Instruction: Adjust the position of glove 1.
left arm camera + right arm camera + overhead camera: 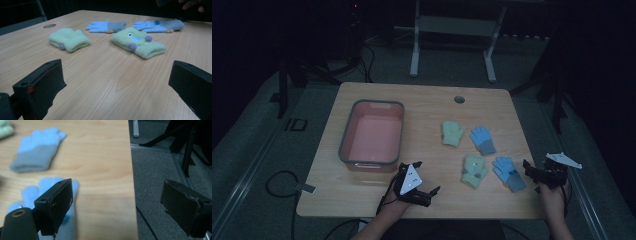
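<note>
Blue glove (509,173) beside wide-open, empty right gripper (532,172).

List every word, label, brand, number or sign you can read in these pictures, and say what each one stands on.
"ID": pale marking on the floor, left of the table; it looks like these letters, but dim light makes the reading uncertain.
No readable text shows on the gloves, the tub, the left gripper or the right gripper.
</note>
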{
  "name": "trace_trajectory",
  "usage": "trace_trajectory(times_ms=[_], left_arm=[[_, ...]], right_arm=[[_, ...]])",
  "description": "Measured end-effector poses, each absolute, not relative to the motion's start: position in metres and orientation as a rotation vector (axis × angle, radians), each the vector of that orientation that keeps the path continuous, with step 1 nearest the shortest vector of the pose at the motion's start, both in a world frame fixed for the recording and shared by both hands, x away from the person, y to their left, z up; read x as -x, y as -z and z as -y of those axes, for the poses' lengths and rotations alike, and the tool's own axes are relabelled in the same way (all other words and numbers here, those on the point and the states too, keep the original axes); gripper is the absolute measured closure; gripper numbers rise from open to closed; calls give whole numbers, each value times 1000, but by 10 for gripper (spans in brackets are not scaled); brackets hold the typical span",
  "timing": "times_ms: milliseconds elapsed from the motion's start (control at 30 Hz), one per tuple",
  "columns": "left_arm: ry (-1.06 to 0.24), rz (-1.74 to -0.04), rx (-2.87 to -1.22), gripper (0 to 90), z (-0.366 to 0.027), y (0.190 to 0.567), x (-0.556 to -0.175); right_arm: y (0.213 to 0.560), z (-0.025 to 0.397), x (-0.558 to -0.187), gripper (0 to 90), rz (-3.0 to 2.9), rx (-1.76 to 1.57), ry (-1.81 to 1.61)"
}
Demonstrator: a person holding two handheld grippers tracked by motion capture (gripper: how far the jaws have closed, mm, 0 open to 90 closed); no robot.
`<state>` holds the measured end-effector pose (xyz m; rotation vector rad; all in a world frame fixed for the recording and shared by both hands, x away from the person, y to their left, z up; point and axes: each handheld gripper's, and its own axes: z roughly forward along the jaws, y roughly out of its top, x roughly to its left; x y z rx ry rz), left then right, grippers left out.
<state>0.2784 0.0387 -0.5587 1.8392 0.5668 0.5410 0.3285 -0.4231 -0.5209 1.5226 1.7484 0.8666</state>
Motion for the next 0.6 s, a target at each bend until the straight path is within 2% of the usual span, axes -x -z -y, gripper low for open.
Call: trace_trajectory(times_ms=[100, 133, 200, 333, 600], left_arm=[[-539, -570, -1835, 0, -39, 559, -278], [-538, -570, -1834, 0, -39, 559, -278], [-538, -570, -1834, 0, -39, 559, -278], [-537, -572, -1833, 0, -39, 559, -279], [-528, -575, -1830, 0, -40, 559, -279]], right_arm=[[518, 423, -329, 109, -1747, -1520, -869], [504, 421, -333, 109, -1724, -1493, -884], [500, 419, -334, 110, -1721, -1482, -883], [484, 412, -343, 148, -1775, -1490, -917], [470, 397, -356, 120, -1805, -1480, -932]])
